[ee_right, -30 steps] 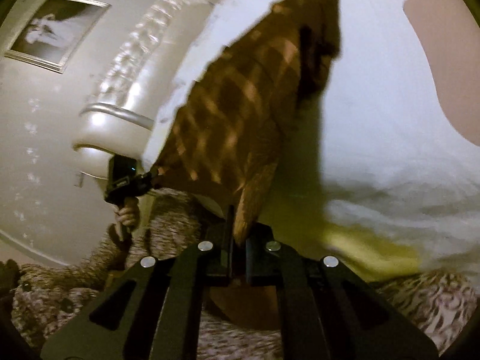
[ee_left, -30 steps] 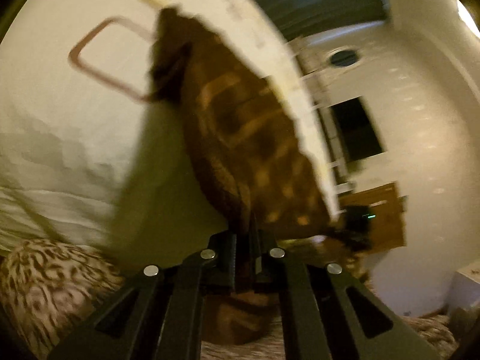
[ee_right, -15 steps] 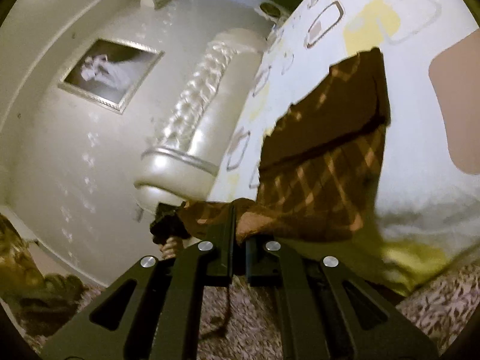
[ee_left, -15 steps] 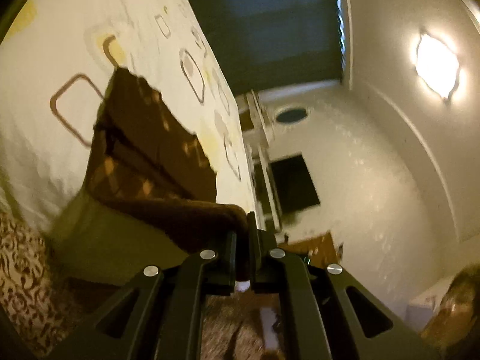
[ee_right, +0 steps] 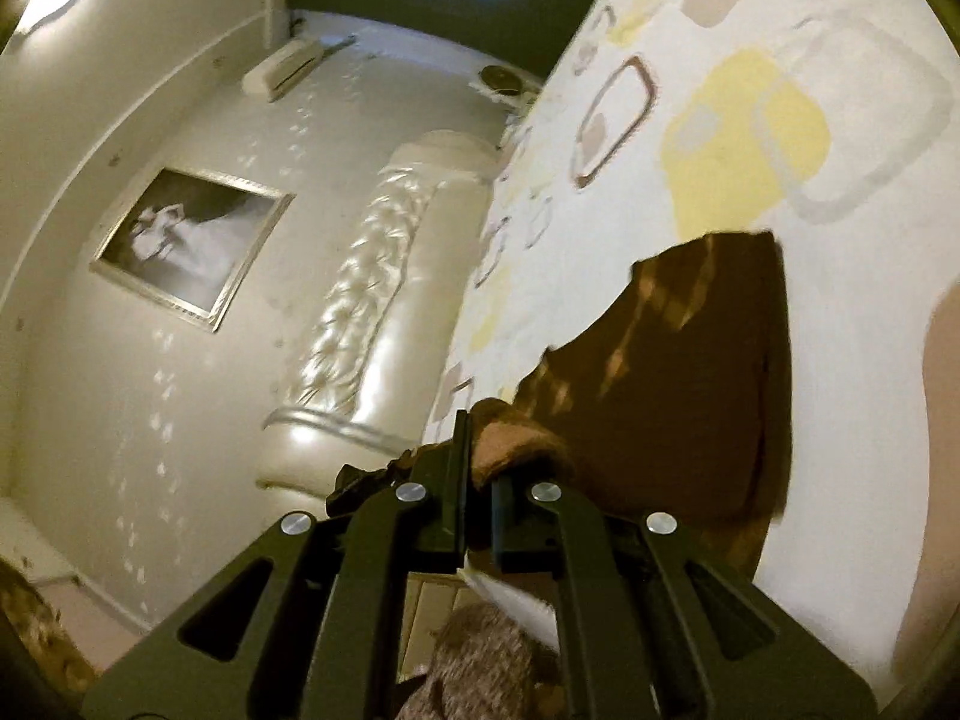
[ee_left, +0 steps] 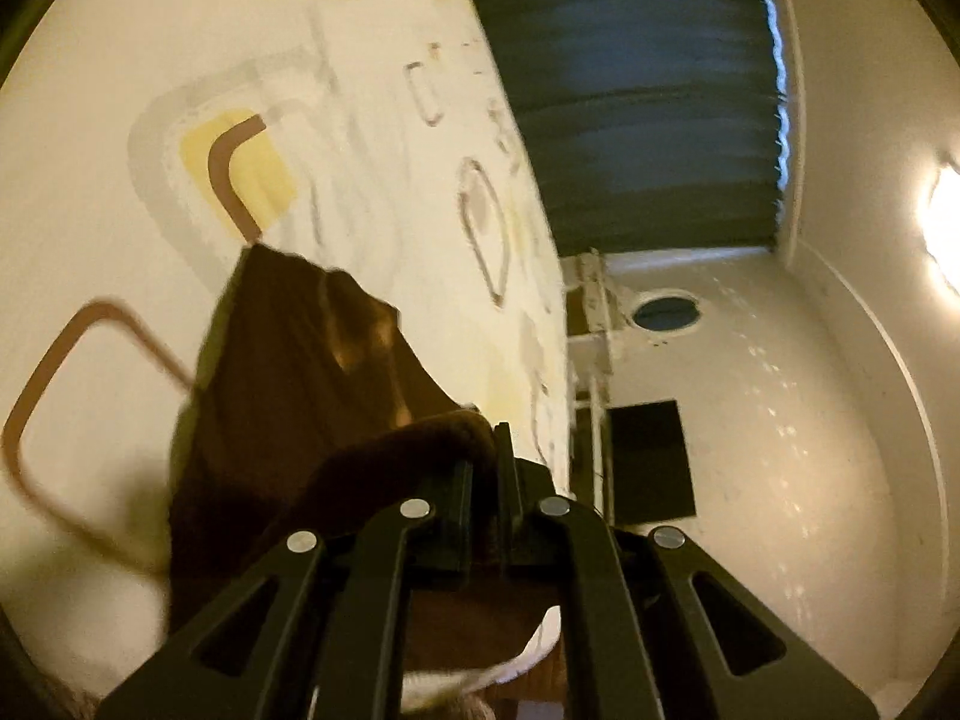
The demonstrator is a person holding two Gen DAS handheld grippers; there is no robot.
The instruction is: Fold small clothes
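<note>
On the bed, spread over the patterned white sheet (ee_left: 372,138), lies a small brown plaid garment (ee_left: 288,396), dark with faint orange checks, and its near edge is lifted off the sheet at two places. In the left wrist view the left gripper (ee_left: 497,468) has its jaws pinched tight on a rolled fold of that brown cloth, which bulges up just to the left of the fingers and runs away from them onto the sheet. In the right wrist view the same garment (ee_right: 690,372) shows beside a big yellow patch of the print, and the right gripper (ee_right: 477,468) is clamped shut on another bunched bit of its edge, the cloth swelling lighter brown right at the fingertips. Both views are tilted and somewhat smeared, so the far hem of the garment is hard to trace. Beyond the bed on the right gripper's side stands a pale tufted headboard (ee_right: 366,324), with a framed picture (ee_right: 192,246) on the wall next to it and an air conditioner (ee_right: 288,69) higher up. On the left gripper's side a dark curtain (ee_left: 648,96) hangs past the bed's edge, a wall lamp (ee_left: 945,210) glows brightly, and a dark screen (ee_left: 651,462) sits by the wall.
</note>
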